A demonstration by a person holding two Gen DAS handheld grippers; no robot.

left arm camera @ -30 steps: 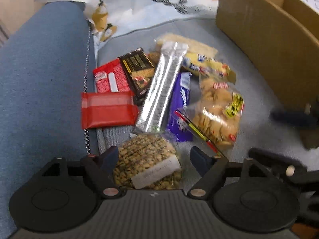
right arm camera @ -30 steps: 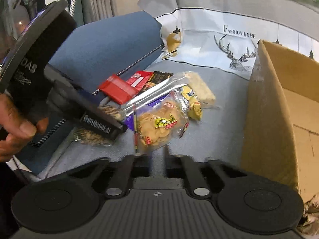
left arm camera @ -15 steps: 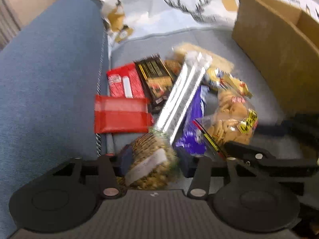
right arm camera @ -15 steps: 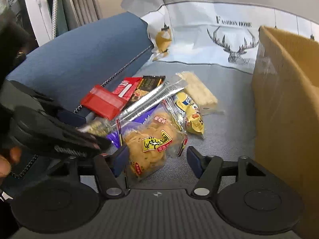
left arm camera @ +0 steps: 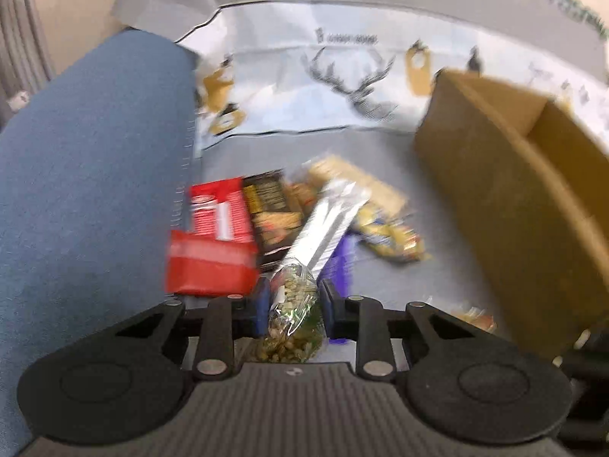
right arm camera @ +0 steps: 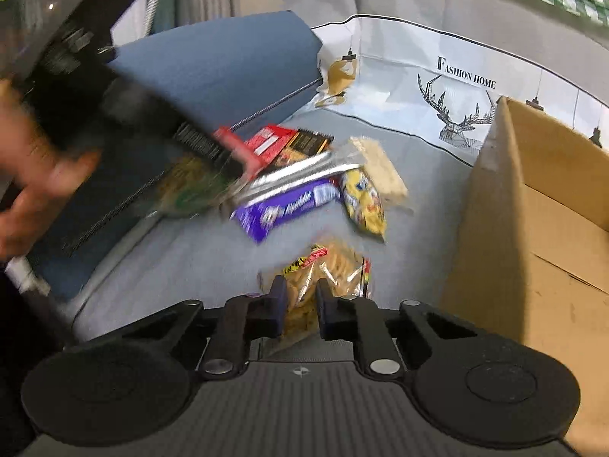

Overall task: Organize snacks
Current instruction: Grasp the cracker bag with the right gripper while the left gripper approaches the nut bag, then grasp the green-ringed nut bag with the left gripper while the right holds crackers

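Snack pile (right arm camera: 304, 175) lies left of the cardboard box (right arm camera: 533, 228).

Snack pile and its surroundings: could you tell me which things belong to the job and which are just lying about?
Job: nut bag in left gripper; cracker bag in right gripper; purple bar; silver bar; red packets; cardboard box.
Lying about: deer-print cloth; blue cushion.

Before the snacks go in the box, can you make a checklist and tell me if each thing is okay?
1. Left gripper shut on the nut bag: ok.
2. Right gripper shut on the cracker bag: ok.
3. Cardboard box open on top: ok.
4. Room inside the box: cannot tell, its inside is mostly hidden.
5. Nothing dragged along with the nut bag: cannot tell, the silver packet looks close and the picture is blurry.
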